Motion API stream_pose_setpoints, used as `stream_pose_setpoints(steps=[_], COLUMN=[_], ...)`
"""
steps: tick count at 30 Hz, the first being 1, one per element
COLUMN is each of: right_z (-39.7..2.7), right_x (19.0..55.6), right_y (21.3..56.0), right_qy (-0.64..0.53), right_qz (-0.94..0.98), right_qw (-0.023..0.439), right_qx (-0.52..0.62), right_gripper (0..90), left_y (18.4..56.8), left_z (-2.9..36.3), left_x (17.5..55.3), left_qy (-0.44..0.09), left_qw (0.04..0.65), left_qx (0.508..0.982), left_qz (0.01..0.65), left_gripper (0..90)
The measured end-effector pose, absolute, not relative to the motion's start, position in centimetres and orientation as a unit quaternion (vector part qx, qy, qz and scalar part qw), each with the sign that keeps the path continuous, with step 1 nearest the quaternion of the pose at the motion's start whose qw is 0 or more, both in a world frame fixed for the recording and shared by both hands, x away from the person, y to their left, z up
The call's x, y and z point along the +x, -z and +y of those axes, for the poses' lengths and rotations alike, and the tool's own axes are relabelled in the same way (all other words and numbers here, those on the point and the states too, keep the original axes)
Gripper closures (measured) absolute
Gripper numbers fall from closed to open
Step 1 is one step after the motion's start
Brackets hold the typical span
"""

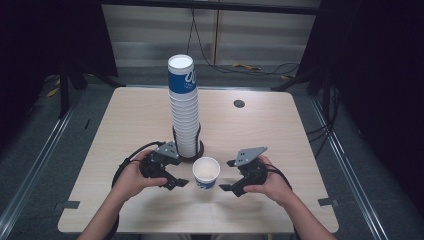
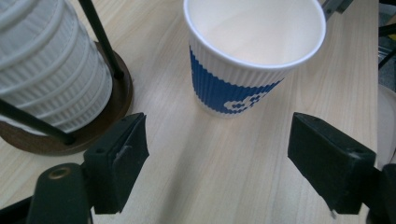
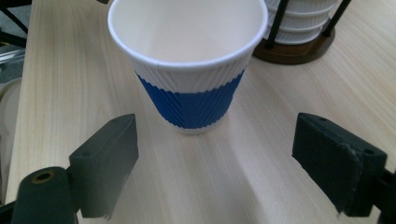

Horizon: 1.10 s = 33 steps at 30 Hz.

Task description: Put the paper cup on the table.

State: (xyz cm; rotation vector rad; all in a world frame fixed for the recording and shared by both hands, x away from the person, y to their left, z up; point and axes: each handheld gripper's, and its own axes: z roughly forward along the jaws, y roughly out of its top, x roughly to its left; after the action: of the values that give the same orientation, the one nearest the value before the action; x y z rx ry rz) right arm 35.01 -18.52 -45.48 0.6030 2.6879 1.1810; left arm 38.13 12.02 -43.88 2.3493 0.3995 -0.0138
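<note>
Black fingers [image 3: 102,161] of the right gripper [image 1: 231,176] stand wide with nothing in them, and the cup [image 1: 206,172] sits upright on the bench [image 1: 280,135] just ahead, between both grippers. Across it, the left gripper [image 1: 176,176] is wide and empty too, about as near. Behind stands the cup stack [image 1: 183,107].

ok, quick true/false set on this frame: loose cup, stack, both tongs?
1. The single cup stands upright on the table. True.
2. The left tongs grip the cup. False: they are open, short of the cup.
3. The cup stack sits in a wooden-based holder. True.
4. The right tongs are shut. False: open, nothing between them.
5. The single cup holds liquid. False: it looks empty.
</note>
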Motion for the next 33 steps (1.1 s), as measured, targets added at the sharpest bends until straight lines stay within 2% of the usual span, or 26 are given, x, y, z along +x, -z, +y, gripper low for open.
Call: stream_pose_setpoints(steps=[19, 33], right_z=[-21.9, -24.3], right_x=[34.0, 33.8], right_y=[47.8, 48.4], right_qy=[-0.366, -0.372], right_qz=[0.893, 0.881], right_qw=[0.094, 0.100], right_qx=[0.243, 0.274], right_gripper=[13.8, 13.8], left_y=[45.4, 46.3], left_z=[14.9, 17.2], left_x=[39.0, 39.6], left_qy=[0.006, -0.010], left_qw=[0.370, 0.377], left_qx=[0.908, 0.904], left_qz=[0.198, 0.201], left_gripper=[17.6, 17.9])
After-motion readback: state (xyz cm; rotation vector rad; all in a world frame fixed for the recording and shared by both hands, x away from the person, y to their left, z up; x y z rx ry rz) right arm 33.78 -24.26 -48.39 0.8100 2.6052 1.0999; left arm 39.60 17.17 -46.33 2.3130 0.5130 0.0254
